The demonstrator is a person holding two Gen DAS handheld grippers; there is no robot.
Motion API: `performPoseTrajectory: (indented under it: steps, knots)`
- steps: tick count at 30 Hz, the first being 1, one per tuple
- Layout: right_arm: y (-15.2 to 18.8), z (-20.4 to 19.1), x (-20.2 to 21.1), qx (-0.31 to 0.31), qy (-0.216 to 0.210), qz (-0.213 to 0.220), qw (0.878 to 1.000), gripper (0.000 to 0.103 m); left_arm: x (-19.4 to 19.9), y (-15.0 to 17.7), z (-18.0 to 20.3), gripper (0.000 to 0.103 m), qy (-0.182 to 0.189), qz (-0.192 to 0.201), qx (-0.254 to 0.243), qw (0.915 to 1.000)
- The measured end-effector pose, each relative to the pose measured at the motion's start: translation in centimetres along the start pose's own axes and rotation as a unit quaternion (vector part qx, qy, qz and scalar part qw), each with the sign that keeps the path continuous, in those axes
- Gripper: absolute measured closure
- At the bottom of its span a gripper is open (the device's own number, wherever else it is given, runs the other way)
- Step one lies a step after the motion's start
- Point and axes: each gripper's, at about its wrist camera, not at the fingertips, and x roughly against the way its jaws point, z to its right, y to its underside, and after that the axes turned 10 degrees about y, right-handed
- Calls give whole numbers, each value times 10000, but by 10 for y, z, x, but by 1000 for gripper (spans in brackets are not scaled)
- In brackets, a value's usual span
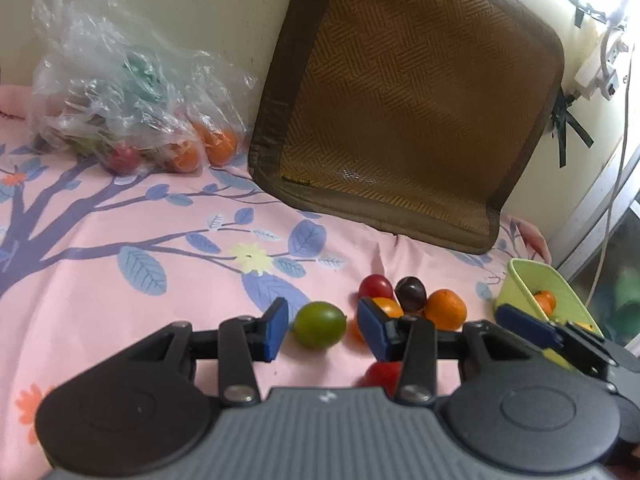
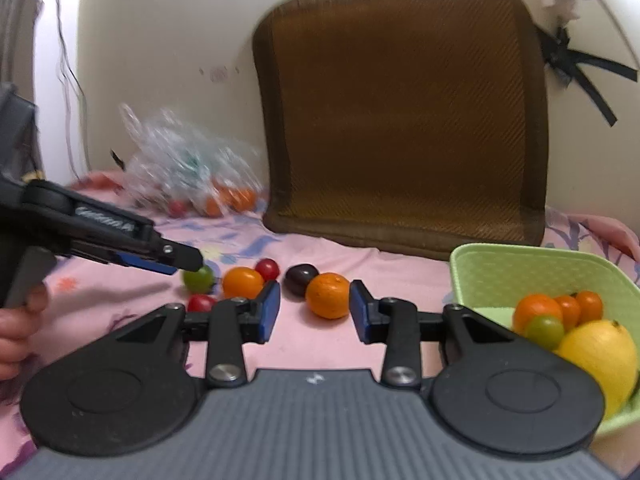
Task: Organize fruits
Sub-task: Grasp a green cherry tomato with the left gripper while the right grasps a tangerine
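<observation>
Left gripper (image 1: 323, 330) fingers released, straddling green lime (image 1: 319, 324) on bed (image 1: 120, 320); right gripper (image 2: 314, 311) fingers released, empty, near orange (image 2: 328, 295). Risk: lime rolling off soft bedding during closure, nudging adjacent fruit away from green basket (image 2: 532, 268).

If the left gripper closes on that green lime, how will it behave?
The lime looks round and smooth, so it may roll on the soft sheet if nudged. Its glossy skin might slip between the pads. It seems firm, probably not easily crushed.
</observation>
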Motion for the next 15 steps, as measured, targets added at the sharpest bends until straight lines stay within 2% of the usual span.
performPoseTrajectory:
  steps: [7,9,10,11,15]
  knots:
    - [-6,-6,-38,43,167,-475,9987,62,-10,6,-5,64,39,34,13,10000]
    - [-7,-5,-44,-72,137,-678,9976,62,-10,7,-4,67,-6,50,-24,10000]
    - [-6,-3,-48,-131,48,-798,9967,62,-11,7,-3,73,-51,54,-52,10000]
    - [-6,-3,-49,-134,-4,-858,9962,62,-12,8,-2,73,-51,55,-69,9999]
    - [-4,-1,-38,-219,-42,-725,9971,66,-5,11,3,73,-76,54,-146,9998]
